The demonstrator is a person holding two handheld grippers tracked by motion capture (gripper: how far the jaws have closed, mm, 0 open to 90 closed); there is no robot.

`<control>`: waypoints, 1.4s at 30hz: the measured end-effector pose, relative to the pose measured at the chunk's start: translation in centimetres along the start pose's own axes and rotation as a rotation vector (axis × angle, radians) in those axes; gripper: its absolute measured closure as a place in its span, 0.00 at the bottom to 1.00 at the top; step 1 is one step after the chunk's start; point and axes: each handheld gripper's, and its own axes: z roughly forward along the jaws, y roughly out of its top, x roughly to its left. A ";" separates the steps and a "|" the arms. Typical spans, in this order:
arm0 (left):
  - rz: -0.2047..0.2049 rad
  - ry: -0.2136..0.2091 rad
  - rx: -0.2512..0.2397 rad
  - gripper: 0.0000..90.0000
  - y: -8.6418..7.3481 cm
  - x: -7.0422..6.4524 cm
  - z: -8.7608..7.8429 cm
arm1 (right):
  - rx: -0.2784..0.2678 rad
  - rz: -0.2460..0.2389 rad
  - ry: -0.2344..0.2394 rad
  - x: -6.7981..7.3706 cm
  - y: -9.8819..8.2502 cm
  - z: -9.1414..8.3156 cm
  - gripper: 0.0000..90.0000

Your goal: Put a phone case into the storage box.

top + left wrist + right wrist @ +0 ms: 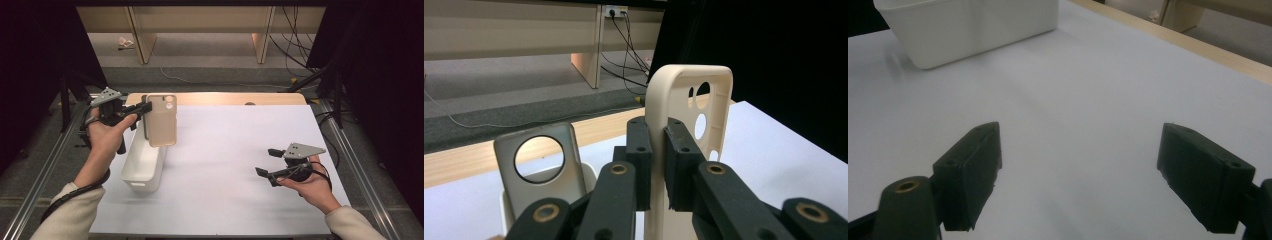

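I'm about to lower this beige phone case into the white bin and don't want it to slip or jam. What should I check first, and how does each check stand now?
1. Left gripper shut on the beige phone case: ok, its fingers pinch one side wall.
2. Case upright: ok.
3. Case above the white bin: ok, held over its far end.
4. Room inside the bin: cannot tell; a grey phone case with a round hole already stands there.
5. Right gripper out of the way: ok, open, empty, far from the bin.
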 end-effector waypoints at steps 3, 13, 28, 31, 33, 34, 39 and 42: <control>0.004 0.013 0.003 0.92 0.3 0.7 0.1 | 0.000 0.000 0.000 0.0 0.0 0.0 0.21; 0.013 0.034 0.000 0.92 0.6 2.2 0.4 | 0.000 0.001 0.000 0.0 -0.1 0.0 0.21; 0.011 0.054 -0.003 0.92 1.4 3.9 1.0 | 0.003 0.004 0.000 -0.1 -0.1 0.1 0.21; 0.012 0.064 -0.001 0.92 1.5 4.3 1.1 | 0.004 0.004 0.000 -0.1 -0.1 0.1 0.21; 0.008 0.067 0.000 0.92 1.4 4.6 1.3 | 0.004 0.005 0.000 -0.1 -0.1 0.1 0.21; 0.010 0.071 0.003 0.92 1.4 4.7 1.4 | 0.004 0.004 0.000 -0.1 -0.1 0.0 0.21; 0.016 0.080 0.012 0.92 1.4 5.2 1.7 | 0.005 0.005 -0.001 -0.1 -0.1 0.1 0.21; 0.019 0.083 0.014 0.92 1.5 5.4 2.0 | 0.004 0.005 0.001 -0.1 -0.2 0.1 0.21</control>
